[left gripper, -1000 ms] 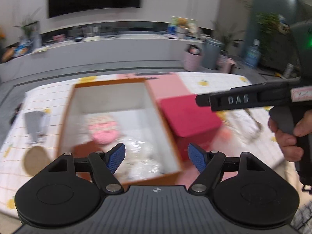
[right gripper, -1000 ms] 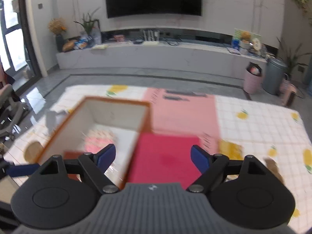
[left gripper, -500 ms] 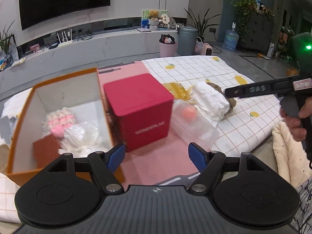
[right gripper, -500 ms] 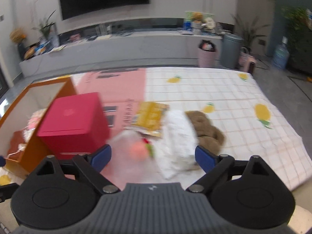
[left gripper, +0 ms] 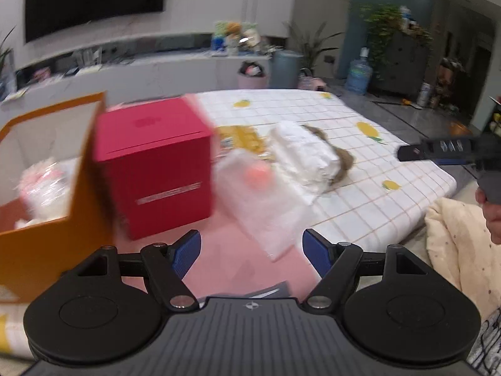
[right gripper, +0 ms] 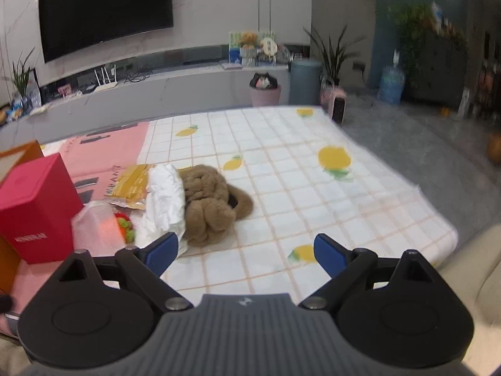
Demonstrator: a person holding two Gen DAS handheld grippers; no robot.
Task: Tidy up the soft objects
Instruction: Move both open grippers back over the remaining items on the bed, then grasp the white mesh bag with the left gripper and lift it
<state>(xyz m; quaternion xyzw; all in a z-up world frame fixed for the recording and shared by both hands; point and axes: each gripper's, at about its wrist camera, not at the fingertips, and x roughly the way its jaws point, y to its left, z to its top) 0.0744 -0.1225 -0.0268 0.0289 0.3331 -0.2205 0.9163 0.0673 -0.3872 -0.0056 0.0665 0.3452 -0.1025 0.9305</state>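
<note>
A brown plush toy [right gripper: 213,203] lies on the checked mat [right gripper: 297,188], pressed against a white wrapped bundle [right gripper: 164,200]. To their left rest a clear plastic bag [right gripper: 97,225] with something pink and green inside and a yellow packet [right gripper: 131,181]. The same clear plastic bag [left gripper: 260,203], white bundle [left gripper: 303,156] and plush toy [left gripper: 341,163] show in the left wrist view. My left gripper [left gripper: 250,249] is open and empty just short of the bag. My right gripper [right gripper: 245,249] is open and empty, right of the plush toy. The right gripper's finger [left gripper: 438,150] reaches in at the right.
A red box [left gripper: 156,163] stands against an open orange box [left gripper: 47,235] holding wrapped soft items [left gripper: 43,188]. The same red box [right gripper: 34,206] sits at the right wrist view's left edge. A cream blanket [left gripper: 457,244] and a person's hand [left gripper: 493,216] lie right.
Both views have swung right, from the orange box to the pile of soft things. Both grippers came lower and nearer the mat. Both jaws stayed wide apart.
</note>
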